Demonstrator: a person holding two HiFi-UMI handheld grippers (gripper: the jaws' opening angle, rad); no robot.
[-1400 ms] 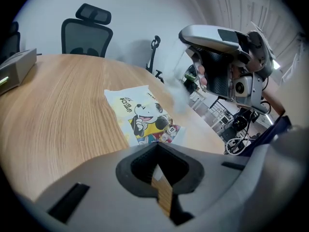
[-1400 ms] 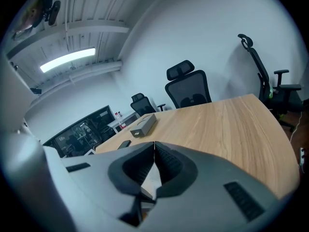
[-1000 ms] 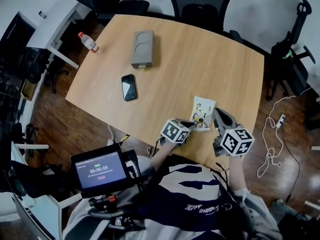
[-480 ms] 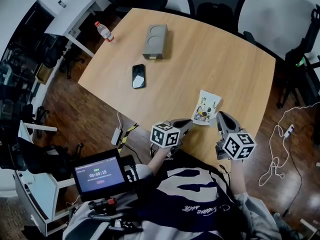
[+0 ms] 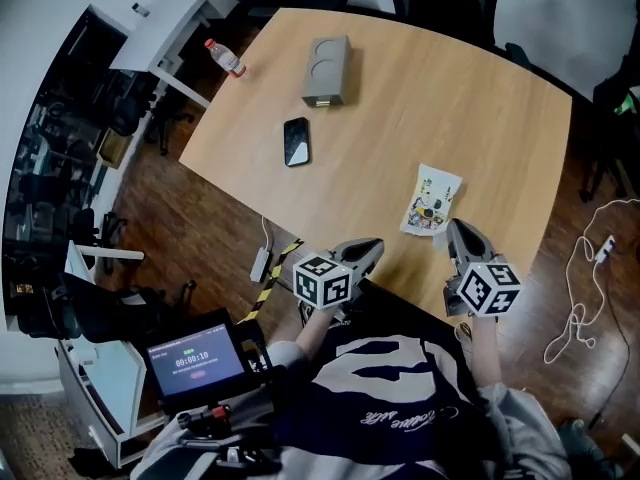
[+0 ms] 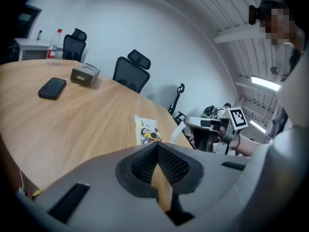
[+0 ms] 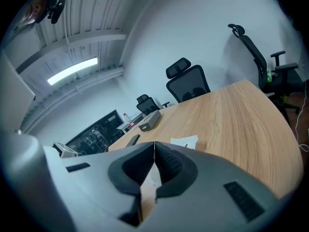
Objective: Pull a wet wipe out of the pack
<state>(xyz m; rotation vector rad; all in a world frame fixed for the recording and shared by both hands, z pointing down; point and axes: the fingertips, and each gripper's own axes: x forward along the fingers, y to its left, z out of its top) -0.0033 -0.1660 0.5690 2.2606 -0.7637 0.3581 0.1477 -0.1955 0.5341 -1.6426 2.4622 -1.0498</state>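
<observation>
- Head view: the task looks unstarted. The wet wipe pack [image 5: 432,200] lies flat on the worktop [image 5: 450,98], toward its 5 o'clock edge, and no wipe shows from it. The left gripper [image 5: 368,247] is at the pack's 8 o'clock, apart from it. The right gripper [image 5: 457,230] is at its 5 o'clock, just beside it.
- Left gripper view: the jaws are clenched tip to tip with nothing between them. The pack lies beyond at 12 o'clock, white with a colourful print. I cannot tell whether its flap is open.
- Right gripper view: the jaws are pressed together and empty. A white corner of the pack peeks over them at 1 o'clock. Pinching a wipe and drawing it out remains.
</observation>
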